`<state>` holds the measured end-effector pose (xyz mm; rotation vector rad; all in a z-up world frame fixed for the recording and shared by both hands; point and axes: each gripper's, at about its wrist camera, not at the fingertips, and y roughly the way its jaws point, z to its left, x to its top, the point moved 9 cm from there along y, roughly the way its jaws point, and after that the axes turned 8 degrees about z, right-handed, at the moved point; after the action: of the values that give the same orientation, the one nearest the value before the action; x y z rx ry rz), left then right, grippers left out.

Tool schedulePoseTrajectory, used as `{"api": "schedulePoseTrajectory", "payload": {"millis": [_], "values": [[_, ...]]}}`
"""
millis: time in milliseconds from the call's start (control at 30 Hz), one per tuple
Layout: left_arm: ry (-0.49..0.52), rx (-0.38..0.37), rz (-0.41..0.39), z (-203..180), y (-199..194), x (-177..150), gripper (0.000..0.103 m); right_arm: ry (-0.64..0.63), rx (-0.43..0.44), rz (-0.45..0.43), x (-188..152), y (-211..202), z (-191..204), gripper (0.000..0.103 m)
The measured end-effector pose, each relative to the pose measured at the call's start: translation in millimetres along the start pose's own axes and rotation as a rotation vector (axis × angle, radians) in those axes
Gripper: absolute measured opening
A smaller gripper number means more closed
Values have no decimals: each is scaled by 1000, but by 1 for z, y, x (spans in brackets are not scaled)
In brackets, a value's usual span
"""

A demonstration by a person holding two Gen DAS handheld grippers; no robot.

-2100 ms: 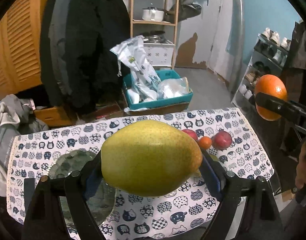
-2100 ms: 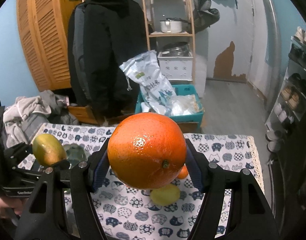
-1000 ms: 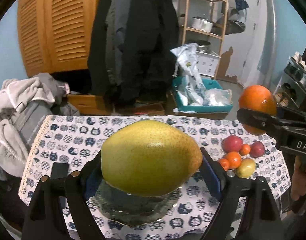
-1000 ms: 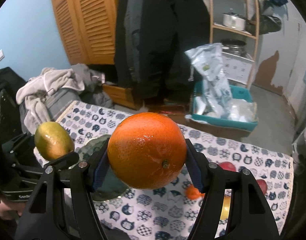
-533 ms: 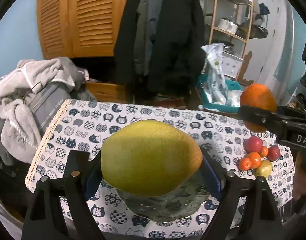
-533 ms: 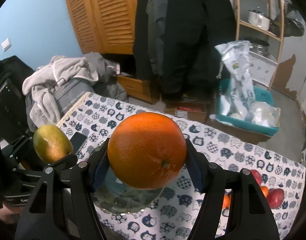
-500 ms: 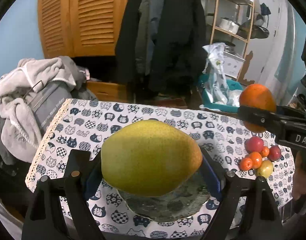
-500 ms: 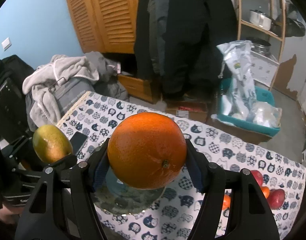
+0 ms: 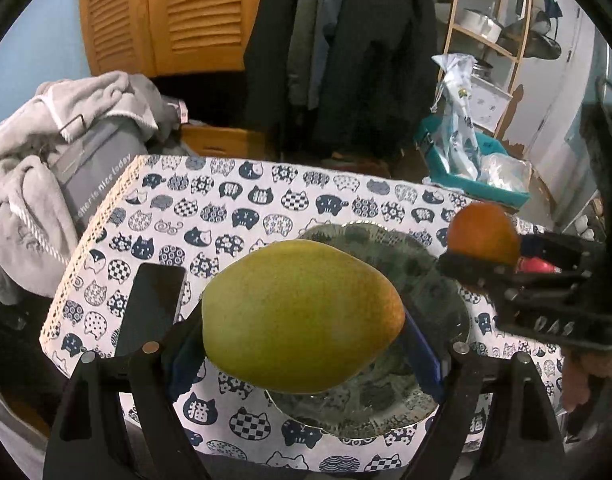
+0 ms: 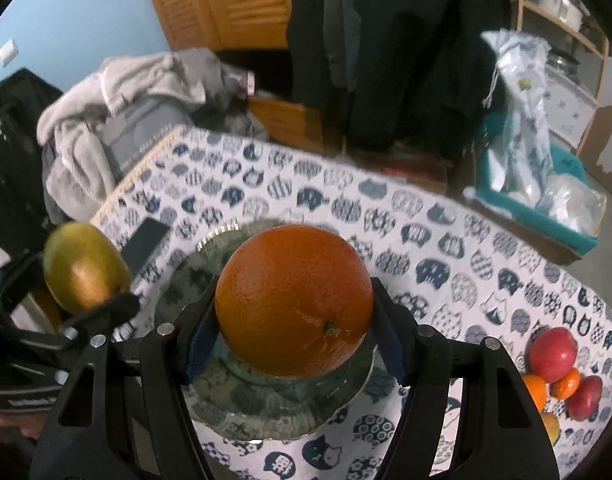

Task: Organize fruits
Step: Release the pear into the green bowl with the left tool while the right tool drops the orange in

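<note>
Pear (image 9: 302, 316): the big yellow-green pear is sitting between the jaws of the left gripper (image 9: 304, 344), up in the air over the near edge of the plate.
Left jaws: they are squeezing the pear from both sides.
Orange (image 10: 294, 306): the orange is sitting between the jaws of the right gripper (image 10: 294, 340), in the air above the plate.
Right jaws: they are squeezing the orange from both sides.
Plate (image 10: 242, 420): the gray-green round plate is lying flat on the table (image 9: 234, 188), under both fruits.
Phone (image 9: 150, 308): a dark phone is lying on the table, just left of the plate.
Small fruits (image 10: 558, 368): red and orange ones are bunching together at the right end of the table, well apart from the plate.
Cloth: the table is wearing a white cloth with blue cat faces.
</note>
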<state>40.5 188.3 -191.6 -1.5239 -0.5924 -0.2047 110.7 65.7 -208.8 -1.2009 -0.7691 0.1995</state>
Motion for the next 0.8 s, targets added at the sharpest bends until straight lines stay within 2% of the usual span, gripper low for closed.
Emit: {"api": "schedulePoseTrajectory", "payload": {"millis": [400, 667, 800], "values": [[-6, -1, 110, -2, 40, -21, 88, -13, 9, 157, -41, 58, -7, 69], [4, 9, 154, -2, 55, -30, 88, -35, -1, 215, -55, 78, -8, 69], [-15, -12, 196, -3, 67, -36, 88, -36, -6, 233, -60, 83, -10, 69]]}}
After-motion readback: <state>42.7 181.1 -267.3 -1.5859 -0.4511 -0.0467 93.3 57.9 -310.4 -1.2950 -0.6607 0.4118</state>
